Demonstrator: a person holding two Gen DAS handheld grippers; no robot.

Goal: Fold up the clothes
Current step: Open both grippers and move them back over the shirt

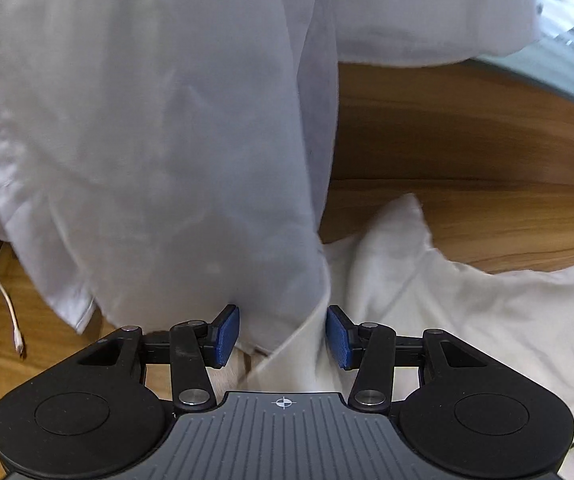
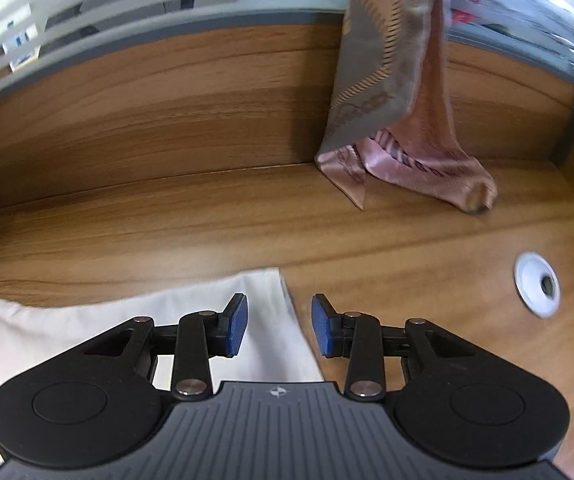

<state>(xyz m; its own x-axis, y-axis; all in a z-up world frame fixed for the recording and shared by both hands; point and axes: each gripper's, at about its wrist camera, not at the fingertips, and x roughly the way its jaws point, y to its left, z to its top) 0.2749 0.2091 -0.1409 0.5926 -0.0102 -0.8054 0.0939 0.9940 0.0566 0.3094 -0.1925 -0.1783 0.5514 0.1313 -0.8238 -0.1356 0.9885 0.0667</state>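
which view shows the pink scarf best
The right wrist view. There the pink scarf hangs down over the wooden back panel, its lower end resting on the desk, with its pattern visible. The left wrist view shows none of it: only white clothes and the wooden desk appear there.

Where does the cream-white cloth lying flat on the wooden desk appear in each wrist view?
Left wrist view: cream-white cloth fills the lower right, beside the hanging white shirt.
Right wrist view: cream-white cloth lies lower left, its corner near centre.
Shared landmark: the upright wooden back panel.
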